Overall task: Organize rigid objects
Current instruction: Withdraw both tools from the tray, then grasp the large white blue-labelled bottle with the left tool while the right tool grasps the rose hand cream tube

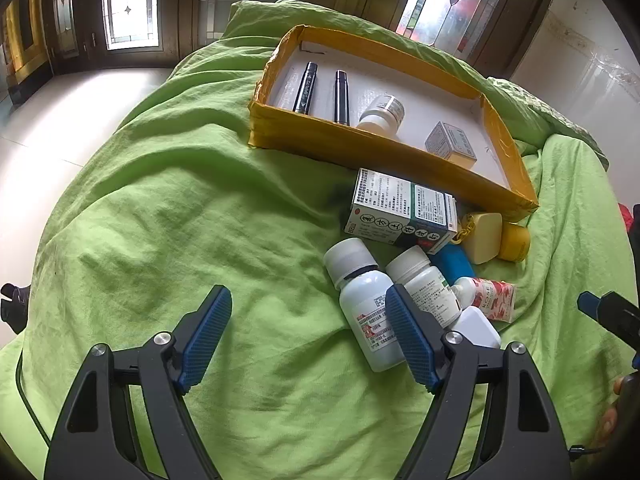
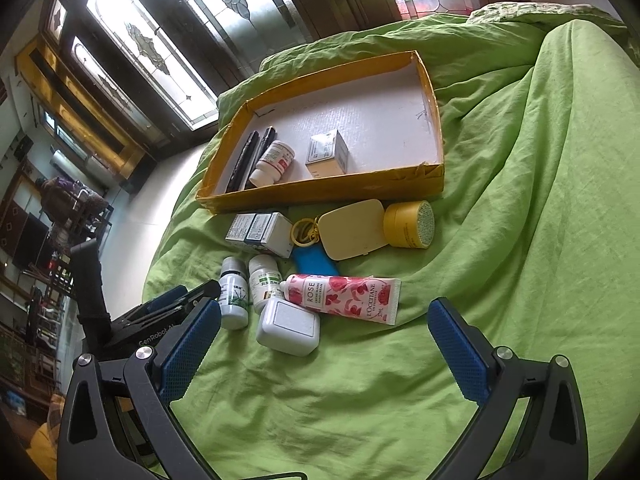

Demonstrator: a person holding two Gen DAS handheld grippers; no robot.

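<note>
Left wrist view shows me my left gripper [image 1: 308, 336] with jaws wide apart and nothing between them, just beside the tall white bottle [image 1: 370, 312] lying on the green sheet [image 1: 180, 220]. My right gripper [image 2: 324, 344] is also spread wide and holds nothing, near the white case [image 2: 288, 327]. Beyond this pile of objects I see the yellow tray [image 2: 320, 192], which contains two black pens [image 1: 306, 88], a small bottle [image 2: 272, 162] and a small box [image 2: 327, 152].

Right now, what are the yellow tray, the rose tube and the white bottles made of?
The yellow tray looks like cardboard wrapped in glossy yellow tape: the tape wrinkles at its corners and the floor inside is matt white. The rose tube seems soft plastic, with a flat crimped end. The white bottles look like smooth hard plastic, slightly shiny, with paper labels.
</note>
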